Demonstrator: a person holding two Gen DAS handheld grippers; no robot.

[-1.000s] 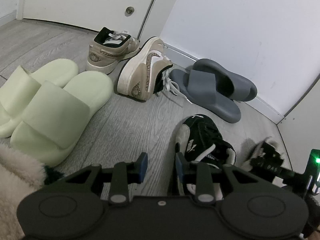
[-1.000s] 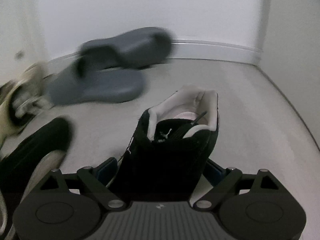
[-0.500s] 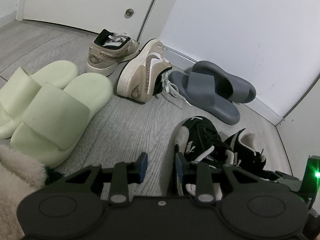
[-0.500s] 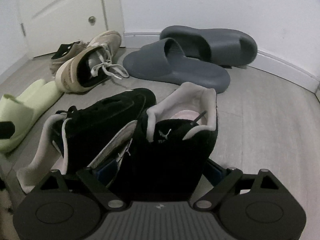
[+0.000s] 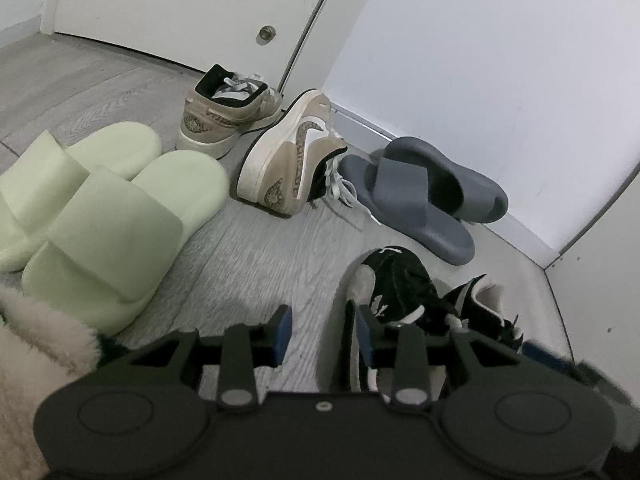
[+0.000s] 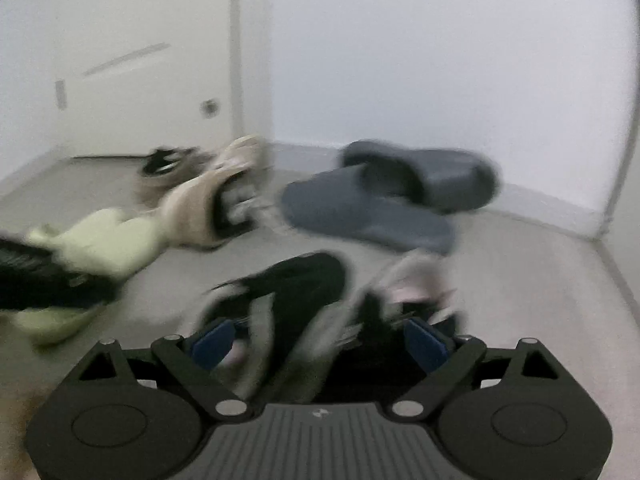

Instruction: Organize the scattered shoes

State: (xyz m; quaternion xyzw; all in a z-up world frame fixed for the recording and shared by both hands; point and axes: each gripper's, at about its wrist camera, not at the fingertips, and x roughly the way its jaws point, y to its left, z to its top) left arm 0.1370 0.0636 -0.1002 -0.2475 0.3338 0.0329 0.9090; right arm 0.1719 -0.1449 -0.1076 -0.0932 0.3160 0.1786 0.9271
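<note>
Two black sneakers lie side by side on the grey floor. One black sneaker (image 5: 400, 284) points away from me, and the second black sneaker (image 5: 480, 304) with a pale lining rests against its right side. My left gripper (image 5: 322, 332) is open over bare floor, its right finger beside the first sneaker's edge. In the blurred right wrist view my right gripper (image 6: 318, 342) is open wide. Both black sneakers (image 6: 304, 292) lie just ahead of its fingers and neither is held.
Pale green slides (image 5: 112, 216) lie at the left. Two tan sneakers (image 5: 224, 112) are near the door (image 5: 200, 0), one tipped on its side. Grey slides (image 5: 420, 196) sit by the wall. A white panel (image 5: 600, 280) stands at the right. A fluffy sleeve (image 5: 32, 352) shows at lower left.
My right gripper brought the second black sneaker beside the first, opened and let it go, and is now pulling back. The left gripper has stayed in place.
</note>
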